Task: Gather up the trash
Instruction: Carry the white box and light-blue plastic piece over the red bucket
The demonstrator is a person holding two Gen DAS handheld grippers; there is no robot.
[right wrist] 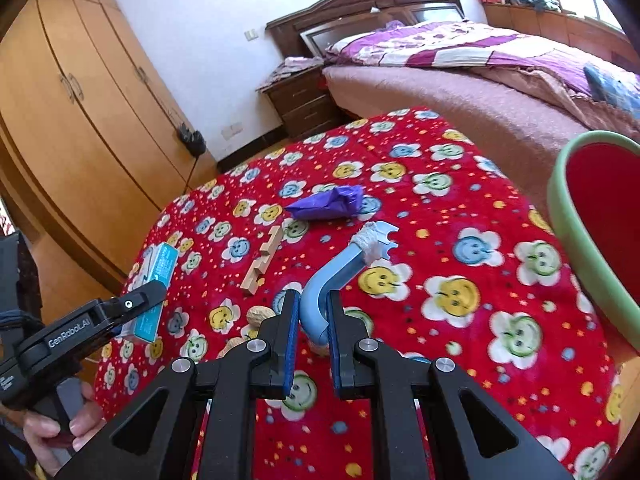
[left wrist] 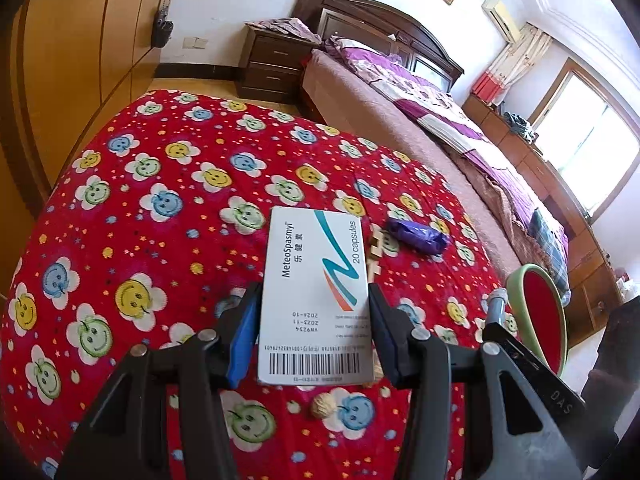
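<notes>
Your left gripper (left wrist: 314, 320) squeezes a white medicine box (left wrist: 316, 292) from both sides. The box is lifted above the table with the red smiley cloth (left wrist: 140, 200), near its left edge. In the right wrist view you can see the same left gripper (right wrist: 136, 304) and the box (right wrist: 154, 280) from the side.

Your right gripper (right wrist: 314, 316) pinches a bent blue plastic piece (right wrist: 340, 272) with white stuff wrapped near its tip. It is held over the middle of the table.

A crumpled purple wrapper (right wrist: 326, 204) lies farther back on the cloth. A small wooden piece (right wrist: 262, 264) lies between the wrapper and the near edge. Peanut shells (right wrist: 258, 316) sit just beside your right gripper. A red bin with a green rim (right wrist: 576, 248) stands at the right edge of the table.
</notes>
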